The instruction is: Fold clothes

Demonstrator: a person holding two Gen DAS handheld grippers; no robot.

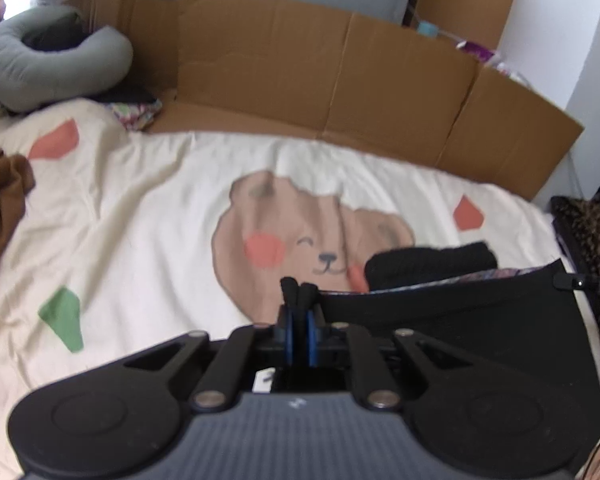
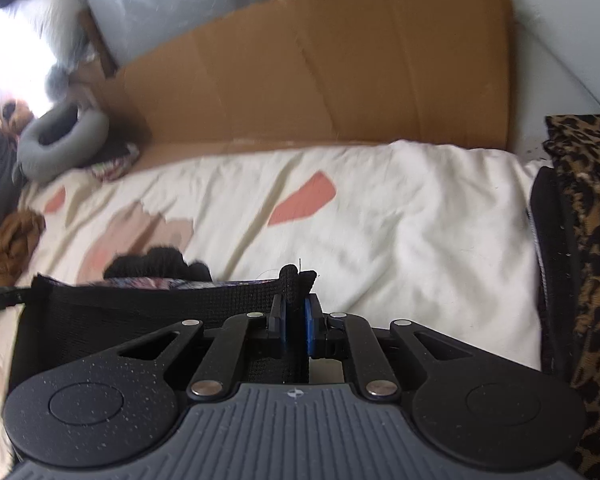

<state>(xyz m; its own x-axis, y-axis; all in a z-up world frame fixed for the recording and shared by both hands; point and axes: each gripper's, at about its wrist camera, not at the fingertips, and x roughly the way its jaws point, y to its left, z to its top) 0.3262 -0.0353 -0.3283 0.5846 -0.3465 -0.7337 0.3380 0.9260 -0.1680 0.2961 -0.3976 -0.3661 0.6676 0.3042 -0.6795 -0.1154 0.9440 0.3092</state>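
Black knit fabric makes up the garment (image 1: pixel 440 320) being handled: a dark piece with a ribbed elastic band along its top edge and a patterned, multicoloured lining showing just inside that edge. It is stretched between the two tools, just above the cream bed cover (image 1: pixel 140 208), which is printed with a brown bear face and scattered coral and green shapes.

The left hand-held gripper (image 1: pixel 299 292) is clenched on one corner of the band, a small tuft of black cloth sticking up between its blue pads. The right hand-held gripper (image 2: pixel 296 280) is likewise clamped on the opposite corner, with the ribbed edge running away to its left. Between the two grips the band sags in a shallow curve.

A folded black knitted item (image 1: pixel 430 260) lies on the bed cover just beyond the held garment. A crumpled brown cloth (image 1: pixel 0 196) sits at the left edge of the bed. A flattened brown cardboard sheet (image 1: pixel 320 80) stands along the far side, with a grey ring-shaped cushion (image 1: pixel 40 60) at its left end. A leopard-print fabric (image 2: pixel 588 240) lies at the right side of the bed.
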